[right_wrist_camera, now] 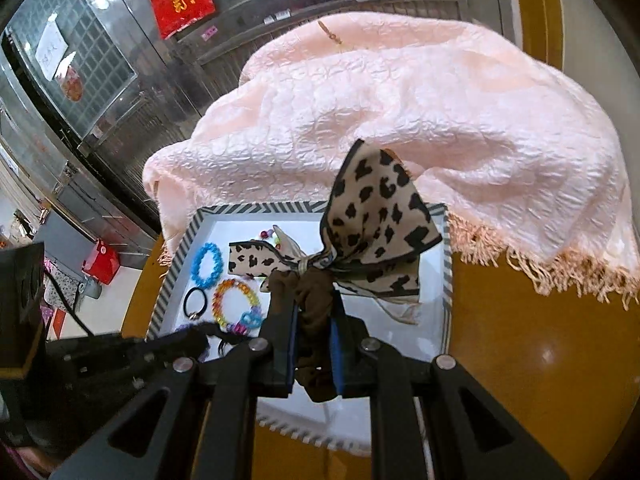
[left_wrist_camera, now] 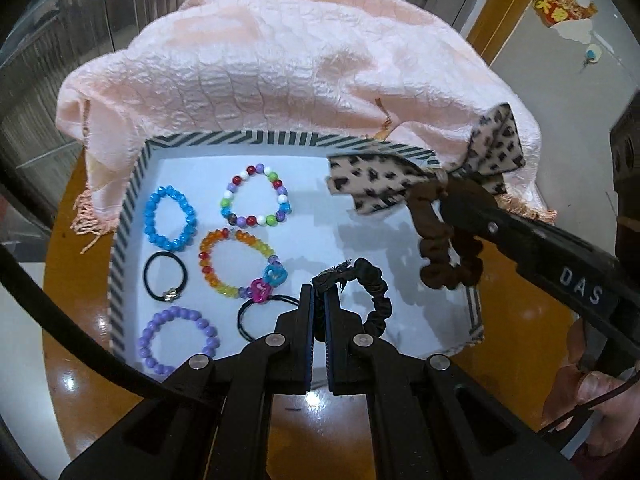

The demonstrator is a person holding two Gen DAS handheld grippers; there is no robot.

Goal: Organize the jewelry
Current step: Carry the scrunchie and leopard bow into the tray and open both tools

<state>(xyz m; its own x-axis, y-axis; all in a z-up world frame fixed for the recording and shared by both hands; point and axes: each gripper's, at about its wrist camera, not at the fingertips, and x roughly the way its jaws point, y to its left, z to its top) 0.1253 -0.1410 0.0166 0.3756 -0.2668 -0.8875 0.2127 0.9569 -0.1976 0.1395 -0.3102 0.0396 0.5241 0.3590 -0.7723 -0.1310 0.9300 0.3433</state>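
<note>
Here the left gripper pinches a black scrunchie low over the striped tray, and the right gripper clamps a brown scrunchie with a leopard bow above the tray's right half. Each should be lowered and released onto bare white floor, likely the right side, clear of the beaded bracelets at left. The pink cloth overhangs the far rim, so stay short of it.

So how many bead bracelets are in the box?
4, all on the tray's left side: blue, multicolored, orange-rainbow, purple. More might be hiding under the claws.
</note>
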